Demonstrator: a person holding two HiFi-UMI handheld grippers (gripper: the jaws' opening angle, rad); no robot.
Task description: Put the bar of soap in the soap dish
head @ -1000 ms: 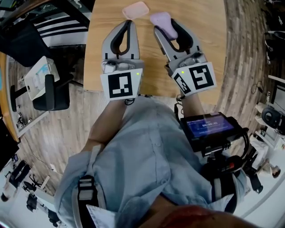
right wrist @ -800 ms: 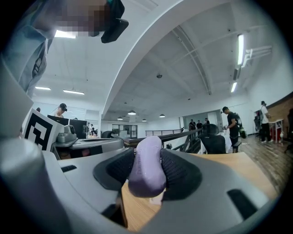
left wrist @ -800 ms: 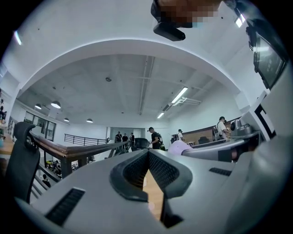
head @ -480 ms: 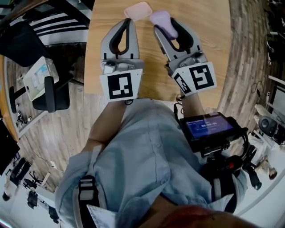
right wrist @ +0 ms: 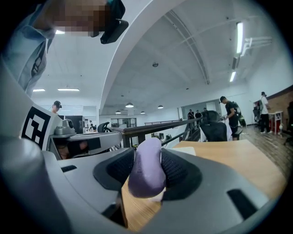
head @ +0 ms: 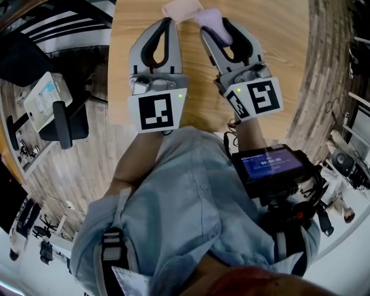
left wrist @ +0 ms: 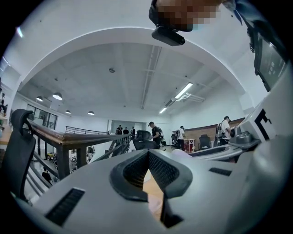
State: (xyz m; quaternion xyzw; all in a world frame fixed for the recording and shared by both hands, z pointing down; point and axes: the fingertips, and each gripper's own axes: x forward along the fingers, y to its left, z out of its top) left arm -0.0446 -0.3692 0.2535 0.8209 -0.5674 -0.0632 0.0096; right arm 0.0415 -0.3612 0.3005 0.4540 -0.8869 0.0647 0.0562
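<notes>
Two views show soap (right wrist: pixel 147 170) in right claw (right wrist: pixel 147 157); overhead adds soap dish (head: pixel 180 10).

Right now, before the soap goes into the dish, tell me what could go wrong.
1. The purple oval bar of soap is pinched between the right gripper's fingers, its end standing out beyond them. Being rounded, it might pivot or slip onto the wooden table.
2. The pale pink soap dish lies partly cut off at the head view's top edge, with the shut left gripper close by, which might nudge it.
</notes>
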